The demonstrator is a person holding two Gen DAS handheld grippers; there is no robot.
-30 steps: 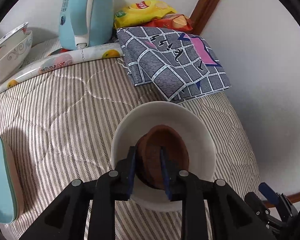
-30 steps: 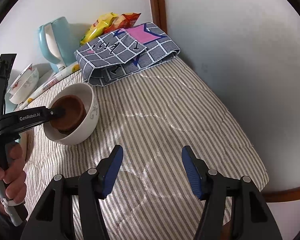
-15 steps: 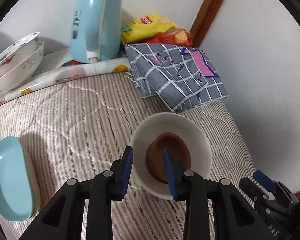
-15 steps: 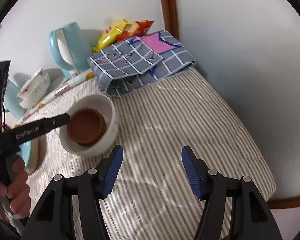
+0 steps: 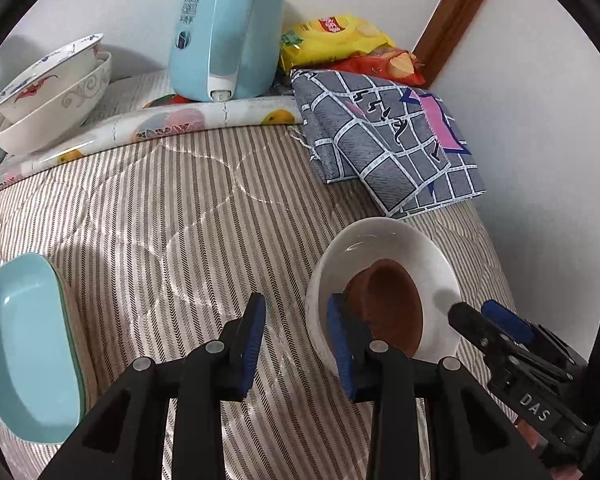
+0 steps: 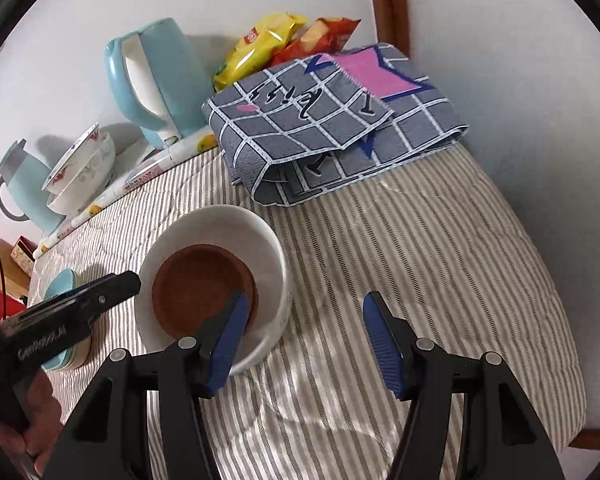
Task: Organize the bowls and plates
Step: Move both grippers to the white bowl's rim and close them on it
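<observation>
A white bowl (image 5: 400,240) stands on the striped cloth with a brown dish (image 5: 392,300) inside it; both also show in the right wrist view, the bowl (image 6: 236,220) and the dish (image 6: 196,288). My left gripper (image 5: 296,332) is open and empty, just left of the bowl's near rim. My right gripper (image 6: 302,328) is open and empty, with its left finger over the bowl's near rim. Two stacked white patterned bowls (image 5: 52,96) stand at the back left. A light blue oblong dish (image 5: 24,344) lies at the left.
A light blue kettle (image 5: 228,28) stands at the back, with snack bags (image 5: 340,40) and a folded grey checked cloth (image 5: 384,140) to its right. A second blue jug (image 6: 20,184) stands far left. The table's edge runs close on the right.
My left gripper has let go of the brown dish, opened, and drawn back to the left of the bowl. My right gripper has moved closer to the bowl.
</observation>
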